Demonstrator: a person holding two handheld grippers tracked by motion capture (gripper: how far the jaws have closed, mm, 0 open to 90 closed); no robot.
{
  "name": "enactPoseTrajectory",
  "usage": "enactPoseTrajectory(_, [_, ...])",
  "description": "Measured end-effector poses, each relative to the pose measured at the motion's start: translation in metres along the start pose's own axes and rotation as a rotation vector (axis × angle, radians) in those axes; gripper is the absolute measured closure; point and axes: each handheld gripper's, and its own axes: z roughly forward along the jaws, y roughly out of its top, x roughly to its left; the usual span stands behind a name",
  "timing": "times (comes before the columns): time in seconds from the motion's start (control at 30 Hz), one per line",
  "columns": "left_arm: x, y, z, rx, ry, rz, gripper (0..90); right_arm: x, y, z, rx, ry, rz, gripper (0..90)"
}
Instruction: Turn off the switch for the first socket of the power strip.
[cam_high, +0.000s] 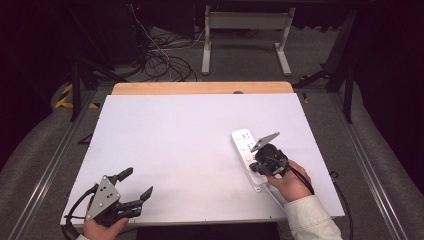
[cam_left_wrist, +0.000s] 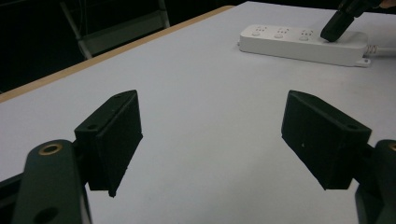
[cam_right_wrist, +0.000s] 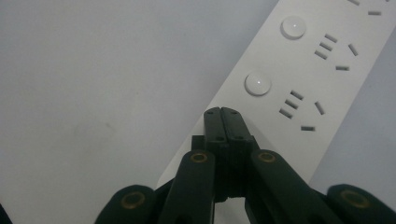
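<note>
White power strip (cam_high: 249, 156) on the right half of the white table (cam_high: 175, 150), long axis running from near-right to far-left in the high view, slightly skewed to the table edges. Cord end toward the person, near the right sleeve (cam_high: 312, 217); socket end pointing away. In the left gripper view (cam_left_wrist: 303, 42), seen lying across the far corner, cord leaving at the right.

Right gripper (cam_high: 261, 161) directly over the strip's near half, jaws pressed together with nothing between, tips down on or just above the strip's top face beside a round button (cam_right_wrist: 258, 84); actual contact not clear. Near sockets of the strip hidden under that gripper and hand (cam_high: 290, 182) in the high view; in the right gripper view (cam_right_wrist: 221, 122) both ends of the strip cut off by the frame.

Left gripper (cam_high: 134, 186) at the near-left corner of the table, well apart from the strip, jaws spread wide and empty, hovering low over bare table. Left hand (cam_high: 102, 227) cut off at the bottom edge.
</note>
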Motion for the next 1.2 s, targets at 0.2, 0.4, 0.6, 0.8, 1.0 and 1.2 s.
enactPoseTrajectory(0.2, [0.000, 0.000, 0.000, 0.001, -0.001, -0.001, 20.6, 0.001, -0.002, 0.001, -0.010, -0.009, 0.001, 90.0])
enactPoseTrajectory(0.4, [0.000, 0.000, 0.000, 0.000, 0.000, -0.001, 20.6, 0.006, 0.000, 0.001, -0.007, -0.045, -0.019, 90.0])
enactPoseTrajectory(0.6, [0.001, 0.000, 0.001, 0.002, 0.000, -0.005, 20.6, 0.012, 0.005, -0.034, -0.163, -0.044, -0.041, 90.0])
enactPoseTrajectory(0.8, [0.000, 0.000, 0.000, -0.002, 0.001, -0.004, 20.6, 0.017, 0.005, -0.038, -0.190, -0.047, -0.046, 90.0])
enactPoseTrajectory(1.0, [0.000, 0.000, 0.001, -0.002, 0.000, -0.005, 20.6, 0.015, 0.004, -0.040, -0.205, -0.036, -0.036, 90.0])
enactPoseTrajectory(1.2, [0.000, 0.000, 0.001, -0.002, 0.001, -0.004, 20.6, 0.016, 0.005, -0.042, -0.212, -0.036, -0.047, 90.0])
